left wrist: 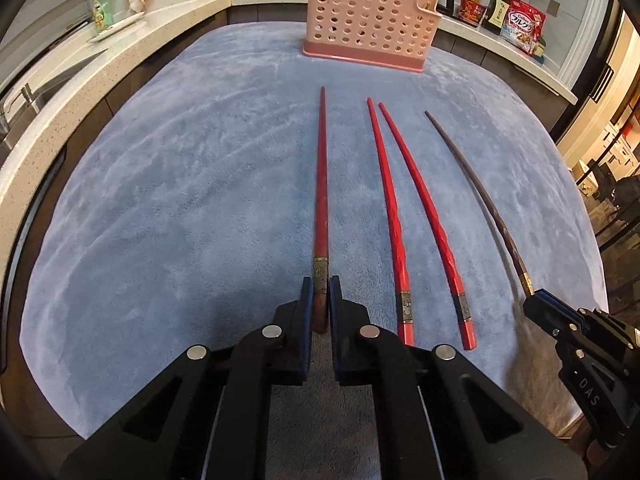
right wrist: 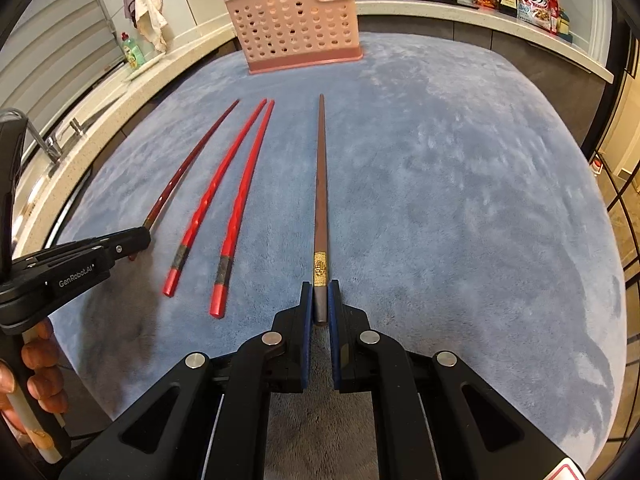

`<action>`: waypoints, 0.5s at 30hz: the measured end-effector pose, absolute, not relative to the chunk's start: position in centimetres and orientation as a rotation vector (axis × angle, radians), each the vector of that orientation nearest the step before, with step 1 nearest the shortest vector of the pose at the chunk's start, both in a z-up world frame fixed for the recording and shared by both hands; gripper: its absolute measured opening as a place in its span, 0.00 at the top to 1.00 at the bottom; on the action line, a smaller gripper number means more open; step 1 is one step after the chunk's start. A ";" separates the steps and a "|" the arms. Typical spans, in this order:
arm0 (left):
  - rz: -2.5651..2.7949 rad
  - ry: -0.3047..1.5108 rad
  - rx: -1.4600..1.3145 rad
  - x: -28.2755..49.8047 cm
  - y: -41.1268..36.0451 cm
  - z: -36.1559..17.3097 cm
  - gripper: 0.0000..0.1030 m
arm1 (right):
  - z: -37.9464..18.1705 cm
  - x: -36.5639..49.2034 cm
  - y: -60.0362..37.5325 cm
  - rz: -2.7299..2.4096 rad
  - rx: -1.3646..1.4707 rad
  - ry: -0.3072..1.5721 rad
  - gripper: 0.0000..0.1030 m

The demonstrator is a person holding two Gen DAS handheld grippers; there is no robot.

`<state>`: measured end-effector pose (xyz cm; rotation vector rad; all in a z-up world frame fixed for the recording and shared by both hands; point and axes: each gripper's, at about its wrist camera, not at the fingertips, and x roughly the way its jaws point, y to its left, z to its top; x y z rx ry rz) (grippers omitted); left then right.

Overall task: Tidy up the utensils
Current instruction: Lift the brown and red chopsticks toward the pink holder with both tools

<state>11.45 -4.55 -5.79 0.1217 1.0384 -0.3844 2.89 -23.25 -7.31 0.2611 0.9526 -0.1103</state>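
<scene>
Left gripper (left wrist: pixel 320 292) pinches the dark-red chopstick's (left wrist: pixel 321 160) butt end; right gripper (right wrist: pixel 320 296) pinches the brown chopstick's (right wrist: pixel 321 180) likewise.

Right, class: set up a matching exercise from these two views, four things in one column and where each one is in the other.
Things
1. dark red chopstick
2. brown chopstick
3. two bright red chopsticks
4. pink basket

Places
A. standing at the far end of the blue cloth
B. thick end between the left tongs
C. lying free on the cloth, between the other two
D. thick end between the right tongs

Pairs: 1-B, 2-D, 3-C, 4-A
</scene>
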 end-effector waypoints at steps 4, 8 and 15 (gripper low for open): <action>-0.378 1.016 0.101 11.4 -3.8 -3.9 0.93 | -5.2 2.5 -23.8 -0.114 0.267 0.908 0.93; -0.375 0.987 0.081 11.5 -3.2 -1.9 0.93 | -2.5 2.5 -24.6 -0.117 0.273 0.848 0.93; -0.368 0.903 0.045 12.4 -2.2 2.5 0.93 | 2.8 3.1 -25.9 -0.124 0.271 0.728 0.93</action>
